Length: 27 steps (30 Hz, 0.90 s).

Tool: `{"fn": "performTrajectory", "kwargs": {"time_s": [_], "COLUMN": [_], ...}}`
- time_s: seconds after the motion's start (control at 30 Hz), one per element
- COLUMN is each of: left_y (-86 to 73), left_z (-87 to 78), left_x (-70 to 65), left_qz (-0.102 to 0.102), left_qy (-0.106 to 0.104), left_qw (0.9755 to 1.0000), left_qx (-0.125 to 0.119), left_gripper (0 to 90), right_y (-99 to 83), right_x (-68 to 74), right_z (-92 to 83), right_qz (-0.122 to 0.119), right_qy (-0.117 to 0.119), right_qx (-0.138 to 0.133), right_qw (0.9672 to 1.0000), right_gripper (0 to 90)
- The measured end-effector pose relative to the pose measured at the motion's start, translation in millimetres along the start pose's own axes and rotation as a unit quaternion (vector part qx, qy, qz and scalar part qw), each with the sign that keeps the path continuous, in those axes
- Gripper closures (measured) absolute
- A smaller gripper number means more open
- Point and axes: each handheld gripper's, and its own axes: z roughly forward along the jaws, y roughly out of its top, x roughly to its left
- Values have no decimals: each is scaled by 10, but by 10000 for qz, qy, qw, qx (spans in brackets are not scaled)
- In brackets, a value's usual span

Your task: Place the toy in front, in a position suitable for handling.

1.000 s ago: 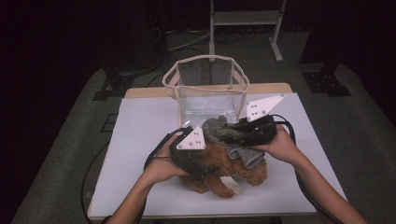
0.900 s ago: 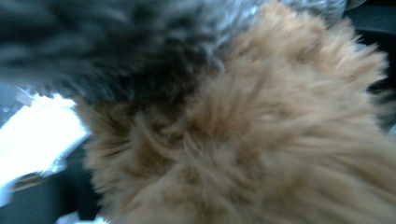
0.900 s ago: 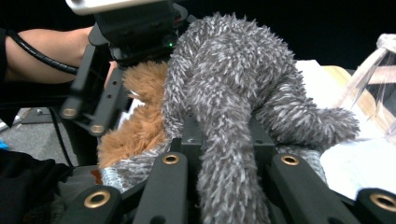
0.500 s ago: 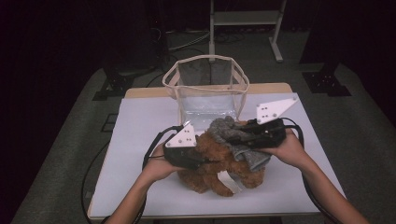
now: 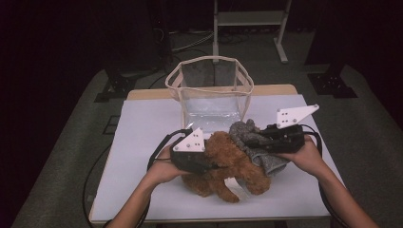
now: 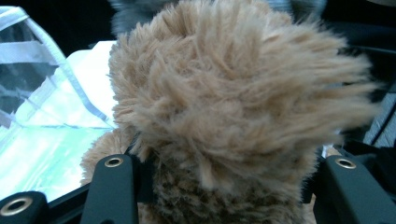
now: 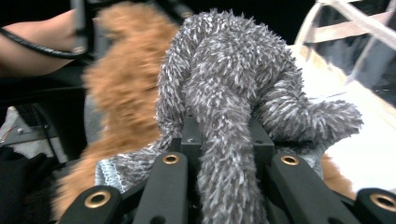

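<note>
Left gripper (image 5: 209,164) has just clamped onto the brown plush toy (image 5: 233,159), right gripper (image 5: 252,140) grips the grey fuzzy cloth (image 5: 263,154): both look ready to lift toward the clear bag (image 5: 209,90).

The brown plush toy (image 5: 233,164) had long, shaggy, matt fur. The grey fuzzy cloth (image 5: 256,145), at its two o'clock, looked bristly and soft. The clear bag (image 5: 209,92) was glossy, see-through plastic with pale fabric trim. The desk (image 5: 142,142) looked smooth, matt white.
</note>
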Motion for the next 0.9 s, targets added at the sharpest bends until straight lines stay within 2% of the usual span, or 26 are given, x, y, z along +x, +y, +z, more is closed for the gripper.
{"fn": "performTrajectory", "kwargs": {"time_s": [0.17,0.23,0.37,0.43,0.5,0.63,0.77,0.9], "left_y": [6,32,91,104,112,145,178,201], "left_z": [-62,-66,-6,17,44,143,283,449], "left_x": [15,17,4,9,11,23,60,67], "left_qz": [-46,-45,32,52,52,63,38,65], "left_qy": [28,69,127,107,81,1,-46,-127], "left_qw": [10000,9998,9993,9991,9989,9986,9980,9974], "left_qx": [79,194,364,419,454,534,622,702], "left_gripper": [440,440,438,439,439,438,436,432], "right_y": [-53,-47,46,42,-34,-273,-519,-766], "right_x": [-57,-26,68,89,54,-7,-61,-108], "right_z": [9,26,72,85,54,-49,-222,-427], "right_qz": [83,73,-40,-85,39,296,529,772], "right_qy": [-86,-41,231,202,241,144,-90,-363], "right_qx": [19,16,-130,-73,-123,1,206,433], "right_qw": [9999,10000,9996,9997,9996,9995,9983,9954], "right_gripper": [740,740,740,739,740,739,739,737]}}
